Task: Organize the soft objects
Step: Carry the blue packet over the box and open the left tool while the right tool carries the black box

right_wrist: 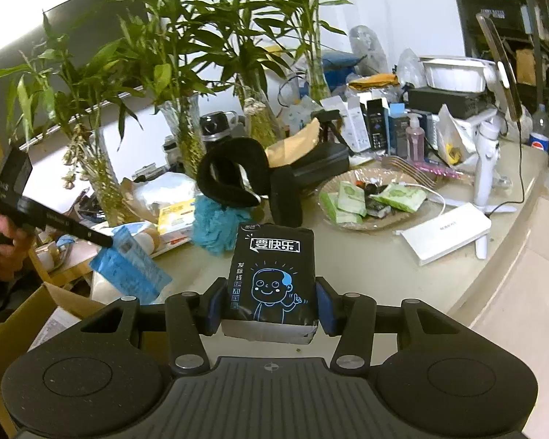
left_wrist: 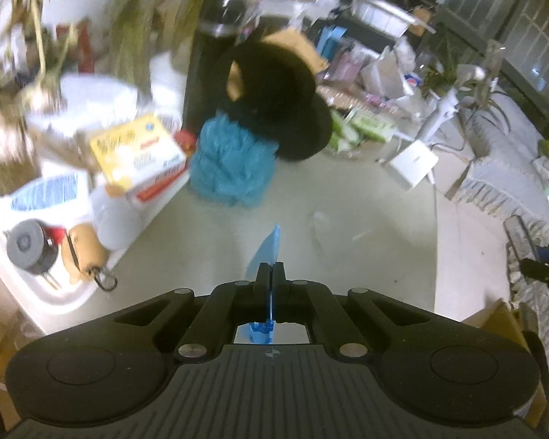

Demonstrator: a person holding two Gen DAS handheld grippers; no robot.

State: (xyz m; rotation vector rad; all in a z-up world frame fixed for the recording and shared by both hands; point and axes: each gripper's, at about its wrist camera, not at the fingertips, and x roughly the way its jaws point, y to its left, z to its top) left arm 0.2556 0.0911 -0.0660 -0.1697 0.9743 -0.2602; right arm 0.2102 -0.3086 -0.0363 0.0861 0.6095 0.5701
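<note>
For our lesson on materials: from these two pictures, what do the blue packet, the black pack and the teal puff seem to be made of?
Blue packet in the left gripper: thin glossy plastic film, it shines and flexes.
Black pack in the right gripper: printed plastic wrap, probably around tissues; a white layer shows at its base.
Teal puff: fuzzy mesh or yarn, matte; too blurred to tell.

Cluttered table (right_wrist: pixel 402 274), blue loofah (right_wrist: pixel 214 228), white box (right_wrist: pixel 446 232)
</note>
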